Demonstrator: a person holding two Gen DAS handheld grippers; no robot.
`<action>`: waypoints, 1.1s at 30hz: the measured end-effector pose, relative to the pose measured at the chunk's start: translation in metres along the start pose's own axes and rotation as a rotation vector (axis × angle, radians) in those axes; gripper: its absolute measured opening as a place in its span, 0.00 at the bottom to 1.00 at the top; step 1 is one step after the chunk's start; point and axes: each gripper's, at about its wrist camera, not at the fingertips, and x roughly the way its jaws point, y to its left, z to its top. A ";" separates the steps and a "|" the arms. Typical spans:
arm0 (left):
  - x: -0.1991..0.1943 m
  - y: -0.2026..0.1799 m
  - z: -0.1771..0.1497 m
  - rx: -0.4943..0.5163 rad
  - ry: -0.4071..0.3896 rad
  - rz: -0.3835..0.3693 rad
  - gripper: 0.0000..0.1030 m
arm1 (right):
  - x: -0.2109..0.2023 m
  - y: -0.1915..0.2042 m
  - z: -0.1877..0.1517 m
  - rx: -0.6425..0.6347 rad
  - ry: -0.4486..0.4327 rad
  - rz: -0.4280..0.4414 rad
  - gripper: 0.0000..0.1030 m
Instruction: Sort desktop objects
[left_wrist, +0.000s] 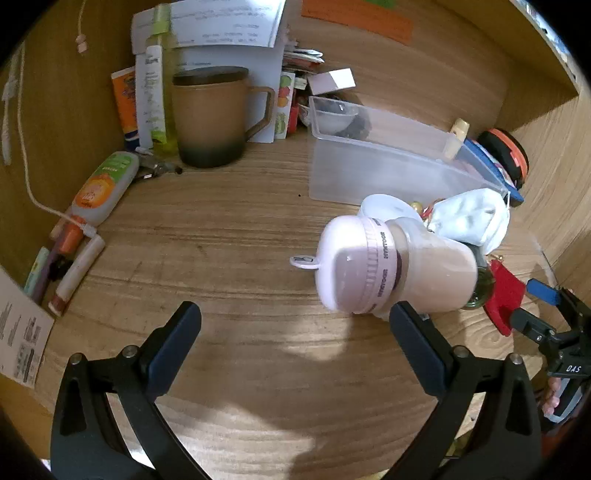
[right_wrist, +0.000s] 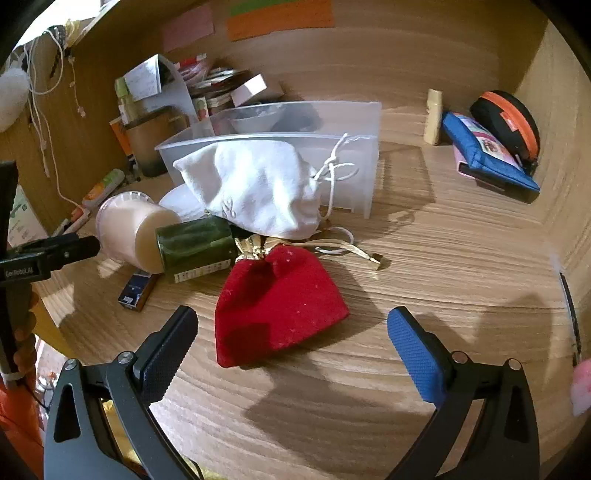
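A pale pink bottle (left_wrist: 388, 266) with a lilac cap lies on its side on the wooden desk; it also shows in the right wrist view (right_wrist: 129, 225). A dark green jar (right_wrist: 195, 243) lies against its base. A red velvet pouch (right_wrist: 277, 314) with a gold drawstring lies just ahead of my right gripper (right_wrist: 291, 343), which is open and empty. A white drawstring pouch (right_wrist: 255, 184) leans on a clear plastic bin (right_wrist: 362, 122). My left gripper (left_wrist: 295, 328) is open and empty, its right finger (left_wrist: 417, 339) close under the bottle.
A brown mug (left_wrist: 210, 118), tubes and papers stand at the back left. A glue stick (left_wrist: 79, 269) and pens lie at the left. A blue pouch (right_wrist: 484, 151), an orange-black case (right_wrist: 509, 122) and a small cream bottle (right_wrist: 434, 116) sit at the back right. A small dark box (right_wrist: 135, 291) lies by the jar.
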 end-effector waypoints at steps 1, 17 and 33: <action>0.002 -0.001 0.001 0.008 0.002 -0.009 1.00 | 0.002 0.001 0.001 -0.003 0.005 0.001 0.99; 0.009 0.001 0.017 0.049 -0.005 -0.047 1.00 | 0.030 0.011 0.007 -0.084 0.058 -0.050 0.92; 0.042 -0.007 0.037 0.086 0.103 -0.131 0.56 | 0.022 0.012 0.007 -0.061 0.012 0.005 0.40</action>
